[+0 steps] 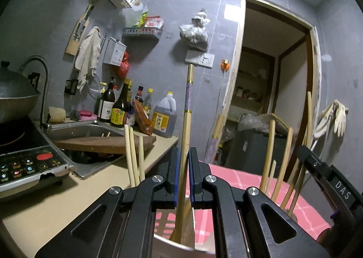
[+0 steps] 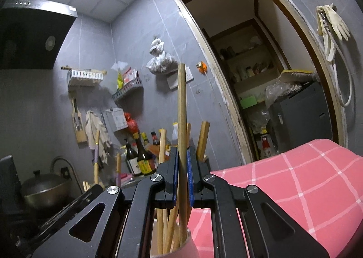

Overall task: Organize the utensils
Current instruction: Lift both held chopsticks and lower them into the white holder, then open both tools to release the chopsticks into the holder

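In the left wrist view my left gripper (image 1: 184, 155) is shut on a decorated chopstick (image 1: 187, 108) with a purple band; it stands upright, its lower end in a metal cup (image 1: 179, 249) below. More chopsticks (image 1: 133, 155) stand at left and several chopsticks (image 1: 283, 162) at right. In the right wrist view my right gripper (image 2: 182, 155) is shut on a plain wooden chopstick (image 2: 182, 108), upright, its lower end in a pink holder (image 2: 188, 244) with several other chopsticks (image 2: 166, 224). The right gripper's body (image 1: 326, 178) shows at the right of the left view.
A pink checked cloth (image 2: 295, 185) covers the surface at right. Sink (image 1: 90, 130) with a wooden board (image 1: 106, 144), sauce bottles (image 1: 122, 108), induction cooker (image 1: 27, 167) and wok (image 1: 13, 94) sit at left. A doorway (image 1: 272, 76) opens behind.
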Motion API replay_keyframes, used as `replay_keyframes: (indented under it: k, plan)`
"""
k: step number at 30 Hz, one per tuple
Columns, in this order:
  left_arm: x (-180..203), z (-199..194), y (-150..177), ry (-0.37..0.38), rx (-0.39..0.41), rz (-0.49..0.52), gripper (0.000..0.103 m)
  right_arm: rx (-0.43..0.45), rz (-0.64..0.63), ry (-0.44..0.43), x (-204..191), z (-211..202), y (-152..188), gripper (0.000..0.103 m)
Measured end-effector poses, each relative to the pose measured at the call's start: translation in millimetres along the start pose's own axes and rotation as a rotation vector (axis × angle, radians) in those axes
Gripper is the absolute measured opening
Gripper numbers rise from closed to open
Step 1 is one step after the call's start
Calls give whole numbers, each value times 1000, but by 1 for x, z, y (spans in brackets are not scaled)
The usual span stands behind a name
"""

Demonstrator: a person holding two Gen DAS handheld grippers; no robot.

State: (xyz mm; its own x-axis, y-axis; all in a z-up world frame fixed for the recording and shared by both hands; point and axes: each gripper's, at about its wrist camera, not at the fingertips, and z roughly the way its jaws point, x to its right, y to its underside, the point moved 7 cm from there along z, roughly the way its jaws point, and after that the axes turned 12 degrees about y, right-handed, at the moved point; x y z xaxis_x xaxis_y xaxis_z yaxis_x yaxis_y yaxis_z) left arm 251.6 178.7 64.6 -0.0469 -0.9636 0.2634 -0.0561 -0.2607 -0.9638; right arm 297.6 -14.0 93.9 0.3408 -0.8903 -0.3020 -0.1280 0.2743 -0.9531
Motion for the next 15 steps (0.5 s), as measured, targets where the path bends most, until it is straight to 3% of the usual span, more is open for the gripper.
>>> replay_keyframes:
  k: [10, 15]
  plan:
    - [7, 4, 23, 20, -96, 18, 6, -65, -35, -10, -4, -5, 16, 6]
    - [9, 2, 27, 27, -101, 18, 6, -79, -52, -15, -6, -9, 20, 6]
